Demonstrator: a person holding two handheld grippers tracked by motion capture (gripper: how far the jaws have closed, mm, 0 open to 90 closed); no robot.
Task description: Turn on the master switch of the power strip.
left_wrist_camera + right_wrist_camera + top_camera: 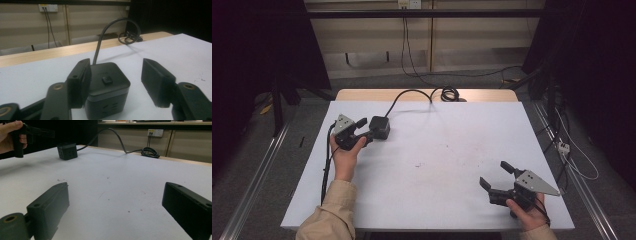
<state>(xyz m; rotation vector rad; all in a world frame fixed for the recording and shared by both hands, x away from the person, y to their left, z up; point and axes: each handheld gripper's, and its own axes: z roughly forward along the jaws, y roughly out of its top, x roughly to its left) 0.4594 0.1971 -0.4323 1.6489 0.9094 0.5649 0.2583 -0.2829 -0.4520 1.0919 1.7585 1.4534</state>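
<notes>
Tabletop (pixel 437 150): a white sheet is laid over a wooden top; a strip of bare wood is seen along the far edge. Small dark specks and faint scuffs are noted near the middle.

Left hand-held gripper (pixel 363 131): held in the left hand (pixel 343 155) at the far-left part of the tabletop, a grey three-cornered plate on top. Jaws are seen apart. In the left gripper view (pixel 116 82) the left jaw is seen at the side of the black cube, touching or nearly so; the right jaw is held clear of it, with white surface showing between.

Right hand-held gripper (pixel 493 175): held in the right hand (pixel 527 212) at the near-right corner, well apart from the cube. Jaws are spread wide, pointed toward the far left. In the right gripper view (pixel 115 207) bare tabletop is seen between them.

Black cube (pixel 379 127): a cube-shaped power socket is set on the tabletop, far left, just beyond the left jaws. A small square button is seen on its top face (pixel 107 80); socket holes are seen on a side face (pixel 67 151).

Cable (pixel 404 96): run from the cube's far side in an arc toward the far edge, and ended there in a small coil (pixel 449 93) on the wooden strip.

Wall outlet (pixel 155 132): two leads are plugged in, on the panel behind the table.
</notes>
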